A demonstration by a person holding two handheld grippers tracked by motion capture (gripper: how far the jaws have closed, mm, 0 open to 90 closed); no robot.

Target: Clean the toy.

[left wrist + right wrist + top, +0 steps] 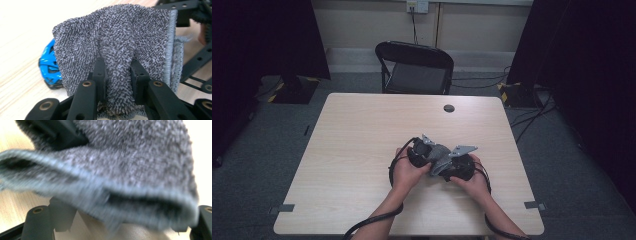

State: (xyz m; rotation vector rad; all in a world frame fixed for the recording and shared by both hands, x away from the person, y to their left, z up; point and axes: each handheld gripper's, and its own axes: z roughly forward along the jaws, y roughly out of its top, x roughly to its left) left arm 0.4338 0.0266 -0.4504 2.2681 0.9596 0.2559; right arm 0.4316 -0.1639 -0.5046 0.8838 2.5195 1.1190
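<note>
On the pale desk (362,130), the left tongs (117,72) were clamped on the grey cloth (117,37), which draped across the wide-standing right tongs (459,167) at 3 o'clock.

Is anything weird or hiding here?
Yes: a shiny blue toy peeks out from under the grey towel draped over it on the table. The left gripper pinches a fold of that towel.
</note>
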